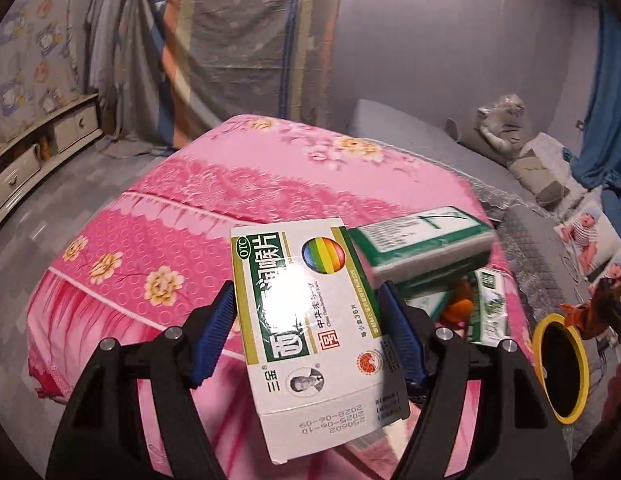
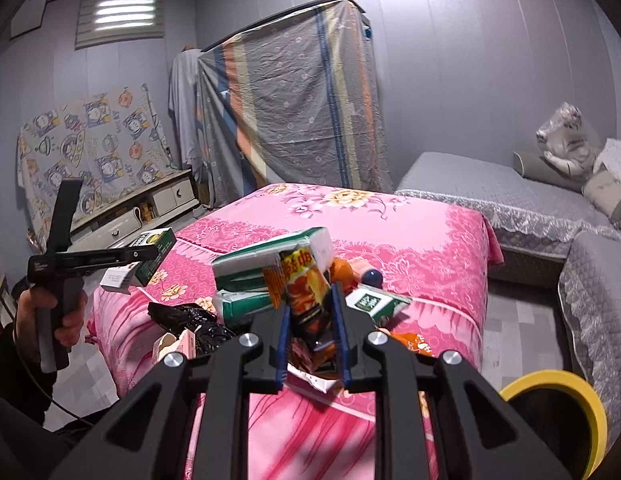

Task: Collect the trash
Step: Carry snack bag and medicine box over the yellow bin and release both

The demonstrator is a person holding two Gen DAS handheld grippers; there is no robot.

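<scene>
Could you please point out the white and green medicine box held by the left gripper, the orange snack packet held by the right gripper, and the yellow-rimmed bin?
White and green medicine box [image 1: 310, 316]: left wrist view, glossy front face.
Orange snack packet [image 2: 306, 292]: right wrist view, printed front.
Yellow-rimmed bin [image 2: 566, 384]: right wrist view, yellow rim.

Both grippers share one build — the left gripper [image 1: 308, 332] and right gripper [image 2: 312, 344] have matte black plastic frames with triangular cut-outs in their arms, and round silver screw heads at the pivots. Each finger carries a blue ribbed pad [image 1: 212, 336] on its inner face; the right gripper's pads [image 2: 284, 344] are the same blue. From the right wrist view the left tool is a black pistol-style grip with a flat black bar across its top — the left hand [image 2: 50, 316] around it is bare skin above a dark sleeve, with a thin black cable looping below
</scene>
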